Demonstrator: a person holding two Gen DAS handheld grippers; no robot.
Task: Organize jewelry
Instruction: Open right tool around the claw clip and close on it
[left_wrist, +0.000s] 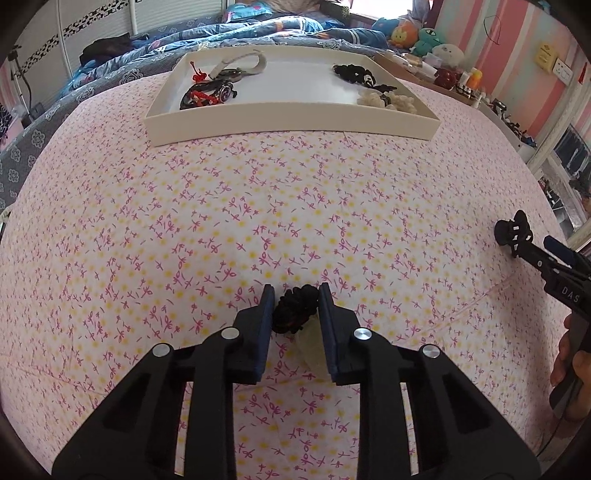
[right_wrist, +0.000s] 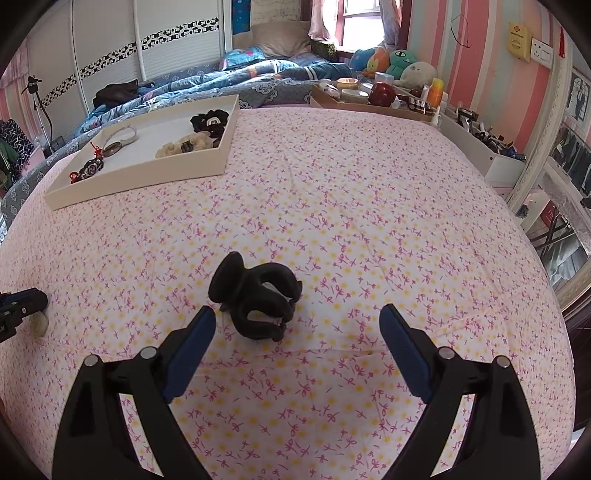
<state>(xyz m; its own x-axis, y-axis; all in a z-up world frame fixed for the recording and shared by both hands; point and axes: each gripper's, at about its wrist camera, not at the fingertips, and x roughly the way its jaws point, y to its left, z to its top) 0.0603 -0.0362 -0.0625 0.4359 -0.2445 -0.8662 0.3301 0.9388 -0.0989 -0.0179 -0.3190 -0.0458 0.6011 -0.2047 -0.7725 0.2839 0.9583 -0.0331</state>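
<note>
My left gripper (left_wrist: 296, 295) is shut on a black braided hair tie (left_wrist: 295, 308) with a pale translucent piece (left_wrist: 312, 343) under it, low over the pink flowered bedsheet (left_wrist: 258, 206). My right gripper (right_wrist: 297, 317) stands open just above the sheet. A black hair claw clip (right_wrist: 255, 299) lies on the sheet just ahead of its left finger, not held. The same clip (left_wrist: 513, 232) shows at the right edge of the left wrist view. A white tray (left_wrist: 295, 127) at the far side holds dark bracelets, a red-tasselled charm, black hair pieces and a cream beaded piece.
In the right wrist view the tray (right_wrist: 140, 181) sits far left. A rumpled blue quilt (right_wrist: 221, 85) lies behind it. A wooden tray of cosmetics (right_wrist: 369, 98) and plush toys (right_wrist: 402, 66) line the far right. A hand (left_wrist: 569, 362) holds the right gripper's handle.
</note>
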